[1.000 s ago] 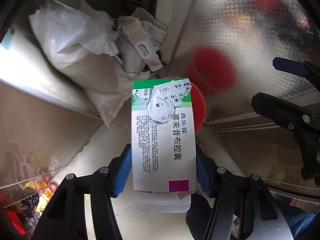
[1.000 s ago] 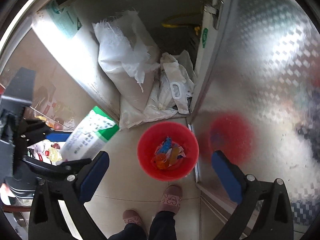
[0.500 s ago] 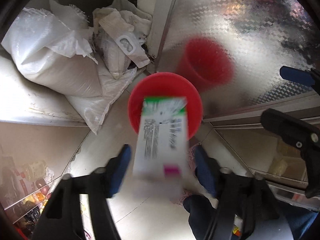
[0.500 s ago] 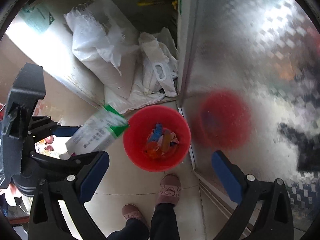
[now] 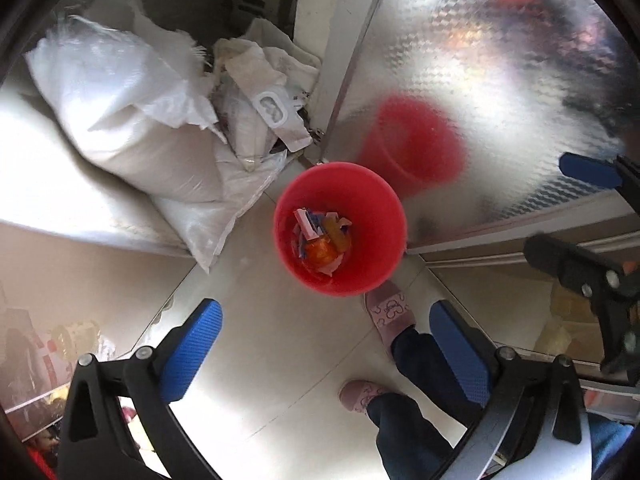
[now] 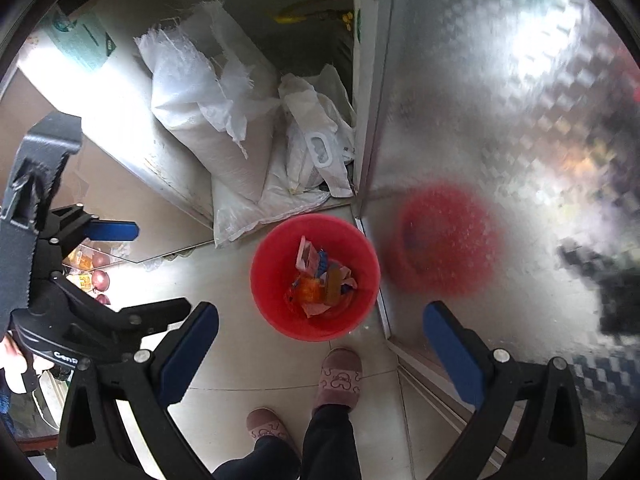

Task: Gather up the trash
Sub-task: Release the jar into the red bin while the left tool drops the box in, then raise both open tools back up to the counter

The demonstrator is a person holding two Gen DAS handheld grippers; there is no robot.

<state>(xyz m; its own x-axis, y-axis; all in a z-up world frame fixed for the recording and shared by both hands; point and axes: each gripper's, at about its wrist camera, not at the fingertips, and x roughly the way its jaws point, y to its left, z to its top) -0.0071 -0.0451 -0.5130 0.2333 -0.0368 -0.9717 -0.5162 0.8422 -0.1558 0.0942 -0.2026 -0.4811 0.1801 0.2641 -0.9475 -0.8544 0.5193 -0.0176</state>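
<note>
Gone from between the left gripper's [image 5: 326,344] blue pads is the green-and-white medicine box it was clamping a second ago; its jaws have just been opening and now stand wide apart with nothing between them, pointing down at the tiled floor [image 5: 256,344]. Just beyond its fingertips sits the red bin [image 5: 340,228], holding a small heap of wrappers and scraps [image 5: 320,236] in pink, blue and orange; I cannot pick the box out among them. The right gripper [image 6: 320,340] hangs over the same spot, jaws spread wide and empty, the bin just past its pads. A person's pink slippers [image 6: 338,372] stand on the near side of the bin, dark trouser legs [image 6: 328,440] above them. On the far left of the bin, white woven sacks [image 5: 132,120] slump against a pale wall, with crumpled plastic bags [image 5: 264,92] beside them. To the right, a patterned metal door [image 5: 480,80] mirrors the bin as a red blur.
</note>
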